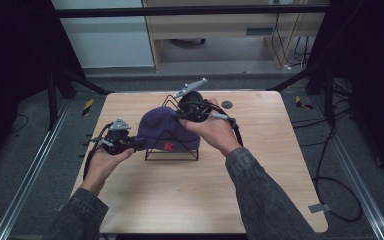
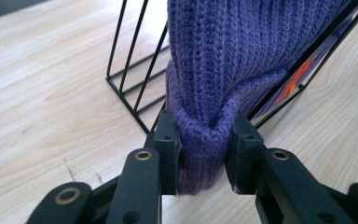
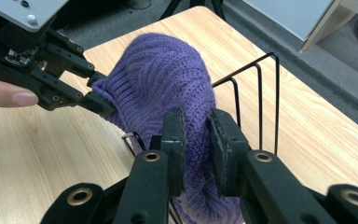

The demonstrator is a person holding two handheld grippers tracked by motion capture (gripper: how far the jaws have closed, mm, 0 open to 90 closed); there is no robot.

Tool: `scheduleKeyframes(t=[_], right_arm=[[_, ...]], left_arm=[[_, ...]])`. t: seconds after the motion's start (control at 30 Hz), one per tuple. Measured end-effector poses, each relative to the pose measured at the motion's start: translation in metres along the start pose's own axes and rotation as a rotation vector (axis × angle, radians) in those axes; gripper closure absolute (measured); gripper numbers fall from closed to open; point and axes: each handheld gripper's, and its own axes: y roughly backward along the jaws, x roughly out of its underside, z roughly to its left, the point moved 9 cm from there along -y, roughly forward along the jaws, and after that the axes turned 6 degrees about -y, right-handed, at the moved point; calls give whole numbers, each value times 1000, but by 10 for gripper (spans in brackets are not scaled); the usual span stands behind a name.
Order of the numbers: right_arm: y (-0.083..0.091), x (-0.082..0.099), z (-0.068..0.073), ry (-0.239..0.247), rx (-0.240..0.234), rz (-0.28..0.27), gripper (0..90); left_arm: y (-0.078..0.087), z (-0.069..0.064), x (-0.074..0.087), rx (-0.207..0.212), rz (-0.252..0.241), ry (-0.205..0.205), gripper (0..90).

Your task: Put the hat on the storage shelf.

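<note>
A purple knit beanie with an orange logo drapes over a black wire rack at the middle of the wooden table. My left gripper is shut on the hat's folded cuff at its left side; the left gripper view shows the knit bunched between the jaws. My right gripper comes from the far right and is shut on the hat's upper side, with knit pinched between its jaws. In the right gripper view the left gripper also holds the hat's edge.
A small dark disc lies on the table's far right part. Black frame legs and cables stand on the grey floor around the table. The rack's upright wires rise beside the hat.
</note>
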Motion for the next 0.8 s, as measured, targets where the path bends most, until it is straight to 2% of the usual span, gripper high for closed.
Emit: scheduleKeyframes(t=[0.17, 0.27, 0.4, 0.63, 0.8], right_arm=[[-7, 2, 1, -1, 2, 15, 768], [-11, 2, 2, 1, 4, 18, 766], [-16, 3, 3, -2, 4, 24, 765], [-19, 7, 1, -5, 6, 43, 762], [-19, 11, 0, -11, 9, 52, 753]], left_arm=[[-3, 1, 7, 4, 9, -3, 686], [-4, 3, 9, 4, 13, 10, 685], [-7, 2, 12, 5, 20, 1, 681], [-11, 1, 15, 13, 29, 5, 673], [-13, 0, 16, 17, 43, -10, 669]])
